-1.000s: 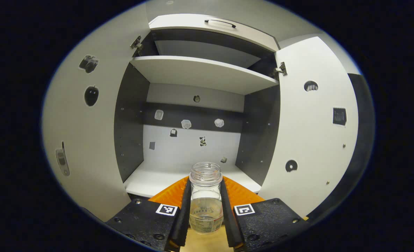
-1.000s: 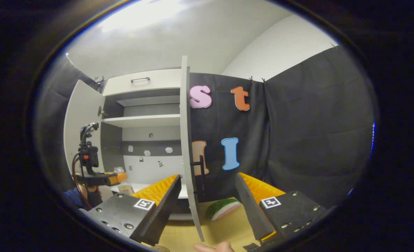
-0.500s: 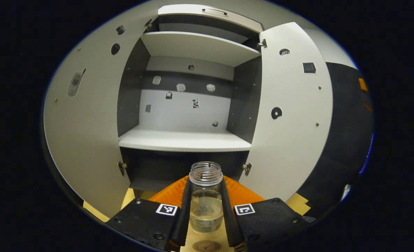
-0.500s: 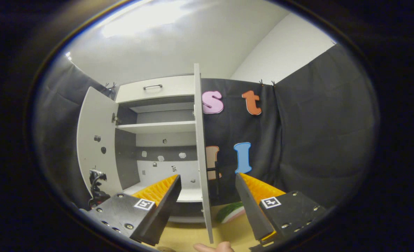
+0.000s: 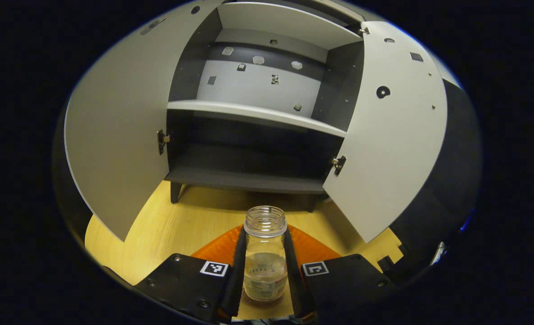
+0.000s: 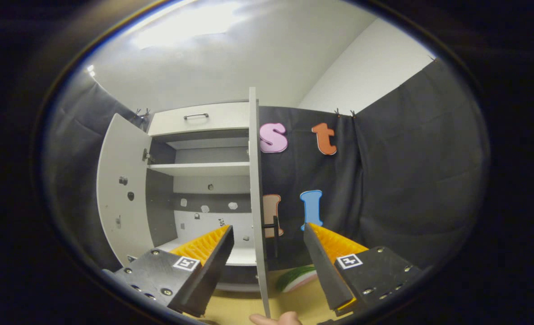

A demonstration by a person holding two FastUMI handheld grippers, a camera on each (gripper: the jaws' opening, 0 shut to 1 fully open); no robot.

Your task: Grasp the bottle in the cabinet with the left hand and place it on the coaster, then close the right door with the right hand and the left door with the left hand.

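Left gripper view: we see our left hand-held gripper point(image 5: 264, 271) clamped on the bottle point(image 5: 265, 253), one finger pressed to each side of its clear body, so it stays upright with its open mouth up. The bottle is out of the cabinet point(image 5: 253, 117) and low over the desk point(image 5: 194, 221), and beneath its base shows the edge of a dark round shape that we take to be the coaster point(image 5: 262, 301); whether the bottle already rests on it we cannot tell. We judge the upright, centred hold is meant to set it down squarely before letting go. The bottle carries a pale label with print too small and warped for us to read. Both doors stand wide, the left door point(image 5: 118, 131) and the right door point(image 5: 393, 131), since closing them comes later. In the right gripper view, our right hand-held gripper point(image 6: 269, 253) has its fingers spread apart and holds nothing; the edge of the right door point(image 6: 255, 198) stands between them, which we read as waiting in place to push it shut. A slice of watermelon point(image 6: 296, 277) lies on the desk past that door.
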